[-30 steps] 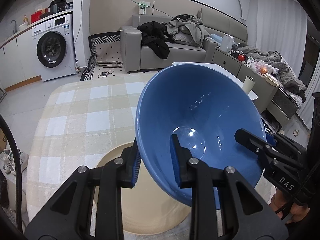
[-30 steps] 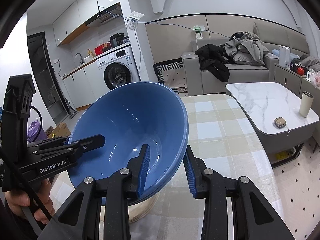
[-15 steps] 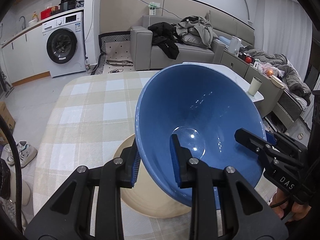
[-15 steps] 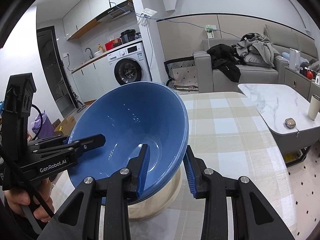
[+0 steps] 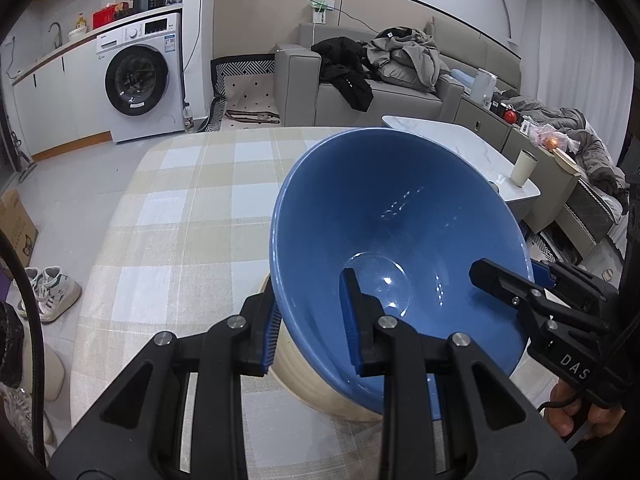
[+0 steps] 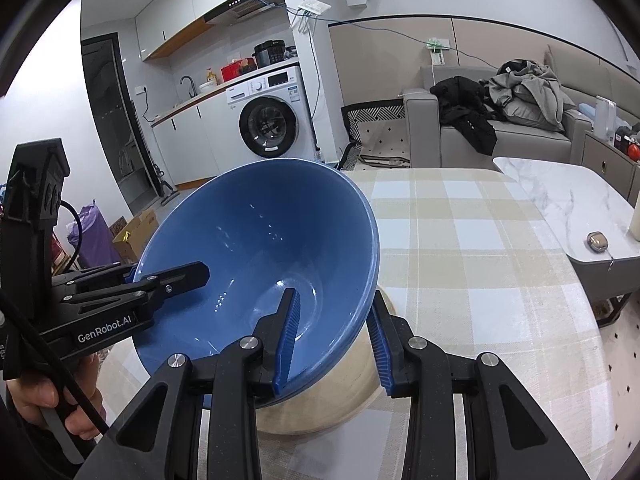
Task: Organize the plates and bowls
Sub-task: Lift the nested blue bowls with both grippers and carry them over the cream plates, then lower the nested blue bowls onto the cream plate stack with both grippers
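Note:
A large blue bowl (image 5: 384,220) (image 6: 264,232) hangs tilted just above a cream bowl (image 5: 304,376) (image 6: 320,404) that stands on the checked tablecloth. My left gripper (image 5: 310,326) is shut on the blue bowl's left rim, one pad inside and one outside. My right gripper (image 6: 334,330) is shut on the opposite rim in the same way. Each gripper shows in the other's view: the right gripper (image 5: 516,276) at the far right, the left gripper (image 6: 168,270) at the left. The cream bowl is mostly hidden under the blue one.
The table with the checked cloth (image 5: 192,208) (image 6: 472,248) stretches ahead. A marble coffee table (image 6: 568,200) with a cup (image 5: 523,168) stands to the right, a sofa with clothes (image 5: 384,76) behind. Shoes (image 5: 52,292) lie on the floor at the left.
Both grippers have carried the blue bowl forward and down over the table. The cream bowl now sits closer beneath it, its side wall showing instead of its open top.

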The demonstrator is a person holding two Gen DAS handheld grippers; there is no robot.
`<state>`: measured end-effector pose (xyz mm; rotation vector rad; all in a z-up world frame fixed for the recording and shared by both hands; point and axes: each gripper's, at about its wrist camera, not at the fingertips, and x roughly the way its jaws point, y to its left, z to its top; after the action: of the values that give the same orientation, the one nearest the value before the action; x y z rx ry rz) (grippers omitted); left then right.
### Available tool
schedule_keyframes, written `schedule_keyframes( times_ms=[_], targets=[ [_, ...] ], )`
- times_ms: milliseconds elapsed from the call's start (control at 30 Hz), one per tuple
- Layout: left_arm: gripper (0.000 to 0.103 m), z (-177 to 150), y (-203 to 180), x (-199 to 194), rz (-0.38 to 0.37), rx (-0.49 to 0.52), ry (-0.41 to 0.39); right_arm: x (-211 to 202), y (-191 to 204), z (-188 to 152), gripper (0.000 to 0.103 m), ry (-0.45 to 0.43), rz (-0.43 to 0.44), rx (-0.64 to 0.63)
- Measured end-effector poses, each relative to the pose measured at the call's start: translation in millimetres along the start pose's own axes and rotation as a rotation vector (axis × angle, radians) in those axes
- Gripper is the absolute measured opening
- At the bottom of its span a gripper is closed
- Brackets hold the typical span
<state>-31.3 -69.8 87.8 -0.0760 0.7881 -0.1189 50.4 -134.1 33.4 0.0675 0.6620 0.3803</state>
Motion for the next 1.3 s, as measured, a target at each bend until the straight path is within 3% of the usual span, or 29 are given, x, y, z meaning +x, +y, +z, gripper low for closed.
schedule_keyframes(
  times_ms=[533,867,1300],
  targets=[
    [0.023,-2,24,57,0.006,-0.017,0.056,35,-3,-1,0.035,0.077,-0.015,0.011],
    [0.024,6,38,82,-0.009,-0.048,0.066,46,-7,10,0.035,0.077,-0.001,0.023],
    [0.024,11,45,92,-0.013,-0.055,0.069,54,-10,15,0.036,0.087,-0.007,0.013]
  ],
)
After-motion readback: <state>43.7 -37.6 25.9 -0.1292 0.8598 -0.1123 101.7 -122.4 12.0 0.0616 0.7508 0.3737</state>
